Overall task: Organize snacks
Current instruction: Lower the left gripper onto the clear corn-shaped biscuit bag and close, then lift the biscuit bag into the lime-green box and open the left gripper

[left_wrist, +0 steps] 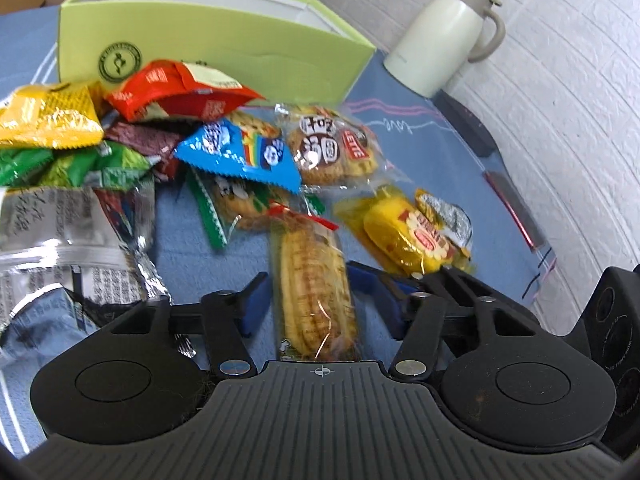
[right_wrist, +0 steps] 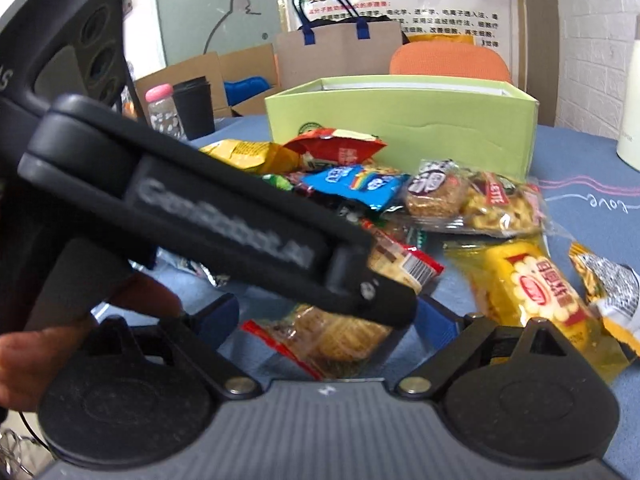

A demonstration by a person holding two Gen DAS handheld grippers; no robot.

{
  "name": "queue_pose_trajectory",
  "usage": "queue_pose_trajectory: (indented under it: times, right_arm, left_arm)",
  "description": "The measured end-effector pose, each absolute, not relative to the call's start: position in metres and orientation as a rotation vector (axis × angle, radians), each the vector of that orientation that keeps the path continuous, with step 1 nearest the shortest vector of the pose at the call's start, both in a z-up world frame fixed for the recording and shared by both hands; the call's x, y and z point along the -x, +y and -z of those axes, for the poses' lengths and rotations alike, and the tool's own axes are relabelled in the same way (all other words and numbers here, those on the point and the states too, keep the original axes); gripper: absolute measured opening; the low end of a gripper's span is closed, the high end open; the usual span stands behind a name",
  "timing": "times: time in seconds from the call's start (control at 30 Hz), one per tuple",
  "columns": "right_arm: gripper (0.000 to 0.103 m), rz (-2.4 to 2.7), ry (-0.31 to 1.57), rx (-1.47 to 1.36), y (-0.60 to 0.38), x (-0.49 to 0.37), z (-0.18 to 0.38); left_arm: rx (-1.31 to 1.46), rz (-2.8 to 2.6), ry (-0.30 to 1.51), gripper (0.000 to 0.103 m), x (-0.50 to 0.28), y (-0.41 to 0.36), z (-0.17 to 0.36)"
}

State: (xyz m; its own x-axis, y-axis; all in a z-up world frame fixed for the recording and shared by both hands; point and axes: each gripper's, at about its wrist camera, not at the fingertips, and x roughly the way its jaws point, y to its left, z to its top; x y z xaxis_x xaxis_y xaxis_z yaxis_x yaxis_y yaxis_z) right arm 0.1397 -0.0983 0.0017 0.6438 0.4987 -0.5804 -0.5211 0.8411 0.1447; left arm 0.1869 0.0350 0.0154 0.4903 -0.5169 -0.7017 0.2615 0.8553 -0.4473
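Note:
A long clear-wrapped biscuit packet (left_wrist: 312,288) with red ends lies on the blue cloth. My left gripper (left_wrist: 308,276) is shut on it, a blue pad against each long side. In the right wrist view one left finger (right_wrist: 360,288) crosses over that packet (right_wrist: 328,340). My right gripper (right_wrist: 328,320) stands open around the same spot, its pads well apart and touching nothing. An open light-green box (left_wrist: 216,40) (right_wrist: 400,120) stands behind the snack pile. A yellow cake packet (left_wrist: 404,236) (right_wrist: 532,292) lies just to the right.
The pile holds a blue packet (left_wrist: 240,152), a round-biscuit packet (left_wrist: 328,144), a red bag (left_wrist: 176,92), a yellow bag (left_wrist: 44,116) and a silver bag (left_wrist: 60,240). A white jug (left_wrist: 444,36) stands back right. A black cup (right_wrist: 192,108) and a bottle (right_wrist: 162,112) stand back left.

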Motion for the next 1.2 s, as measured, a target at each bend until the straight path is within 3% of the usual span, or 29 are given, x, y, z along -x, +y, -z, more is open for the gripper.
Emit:
queue_pose_trajectory:
  times: [0.03,0.1,0.2,0.3,0.33,0.4,0.5,0.77,1.2]
  right_arm:
    - [0.093,-0.585,0.651,0.028,-0.101,-0.139,-0.002]
    - [0.093,-0.572,0.656,0.010,-0.108,-0.136,-0.003]
    - [0.094,-0.560,0.647,0.040,-0.108,-0.128,-0.002]
    - [0.092,-0.558,0.621,0.098,-0.095,-0.120,0.002]
    - [0.090,-0.558,0.603,0.106,-0.093,-0.118,0.003]
    - [0.079,-0.540,0.583,0.116,-0.091,-0.114,0.004]
    - [0.075,-0.562,0.608,0.039,-0.102,-0.115,-0.004]
    - [0.076,-0.538,0.511,0.026,-0.112,-0.108,-0.041]
    - [0.078,-0.567,0.397,0.178,-0.076,-0.271,-0.108]
  left_arm:
    - [0.291,0.477,0.944,0.027,-0.185,0.035,-0.016]
    - [0.294,0.475,0.949,0.025,-0.182,0.039,-0.016]
    - [0.334,0.467,0.945,0.036,-0.178,0.049,-0.016]
    - [0.316,0.452,0.933,0.036,-0.176,0.045,-0.016]
    - [0.297,0.454,0.928,0.034,-0.175,0.041,-0.017]
    - [0.263,0.447,0.919,0.019,-0.169,0.036,-0.016]
    - [0.291,0.428,0.923,0.014,-0.163,0.039,-0.017]
    - [0.347,0.468,0.837,0.013,-0.155,0.039,-0.055]
    - [0.316,0.400,0.676,0.013,-0.300,0.056,-0.131]
